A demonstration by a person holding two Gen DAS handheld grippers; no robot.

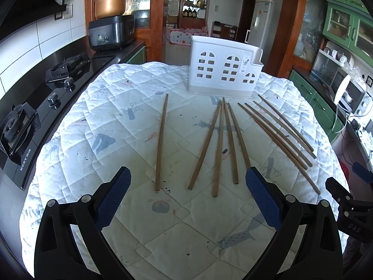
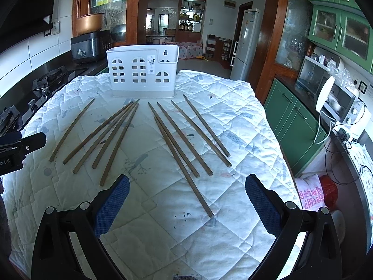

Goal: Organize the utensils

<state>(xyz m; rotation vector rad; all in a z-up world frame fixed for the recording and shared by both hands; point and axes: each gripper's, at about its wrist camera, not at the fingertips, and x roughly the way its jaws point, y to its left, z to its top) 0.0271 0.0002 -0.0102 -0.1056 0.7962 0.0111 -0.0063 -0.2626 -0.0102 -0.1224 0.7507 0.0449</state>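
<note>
1. Left wrist view: left gripper (image 1: 188, 179) hovered low over the quilted bench (image 1: 98, 107), jaws wide apart, holding nothing.
2. Chopsticks (image 1: 219, 147) lay loose on the quilt across mid-frame: one alone at left (image 1: 161, 142), a fan of four at centre, a further bunch at right (image 1: 279, 130).
3. White utensil caddy (image 1: 223, 67) stood upright at upper centre, just beyond the chopstick tips; nothing showed above its rim.
4. Right wrist view: right gripper (image 2: 187, 184) likewise above the quilt, jaws apart and empty; longest chopstick (image 2: 184, 168) ran between them toward lower centre.
5. Judgement: task looked barely begun. No chopstick visibly in the caddy; ten counted on the quilt, all left to collect and stow.
</note>
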